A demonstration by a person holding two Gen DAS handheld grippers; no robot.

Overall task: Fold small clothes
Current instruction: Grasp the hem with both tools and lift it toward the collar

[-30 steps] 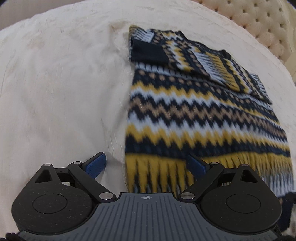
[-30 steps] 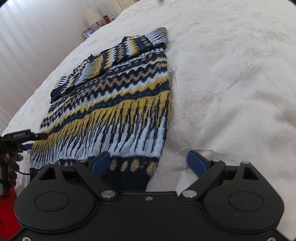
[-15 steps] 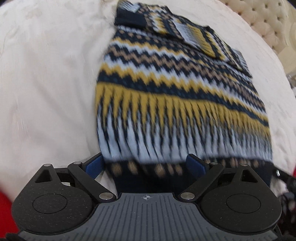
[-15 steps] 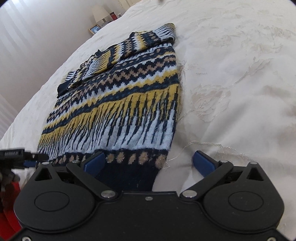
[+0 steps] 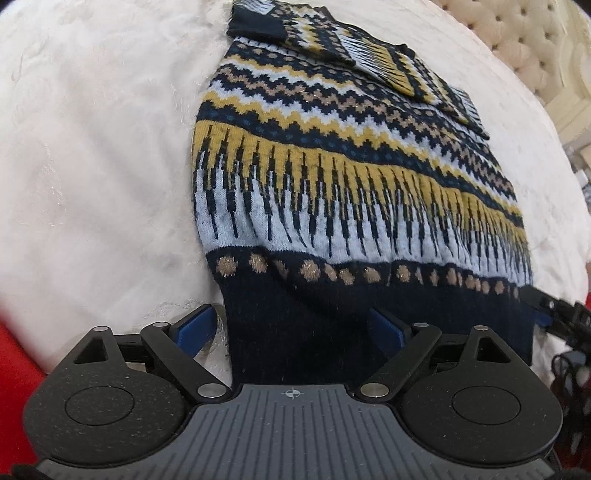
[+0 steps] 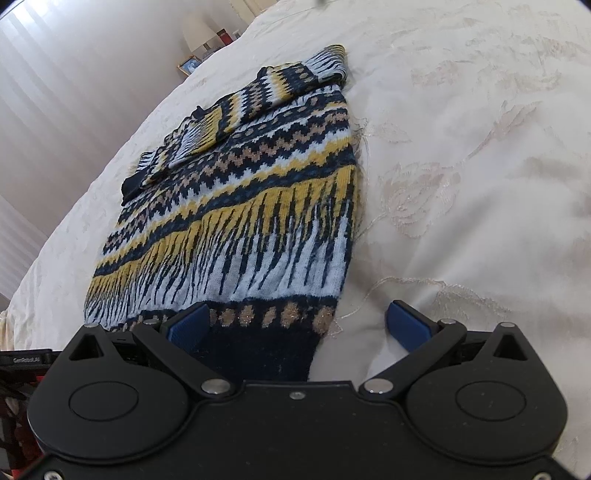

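Observation:
A small knitted sweater in navy, yellow and pale blue lies flat on a cream bedspread, sleeves folded across its far end. It also shows in the right wrist view. My left gripper is open, its blue pads astride the left corner of the navy hem. My right gripper is open, astride the hem's right corner. The right gripper's tip shows in the left wrist view.
The cream embroidered bedspread spreads wide to the right of the sweater. A tufted headboard stands at the far right. A lamp and photo frame stand on a nightstand beyond the bed. Something red lies below the bed edge.
Both grippers have drawn back along the sweater toward its hem. The left gripper moved from beside the sweater's side to the hem's left corner. Both stay open.

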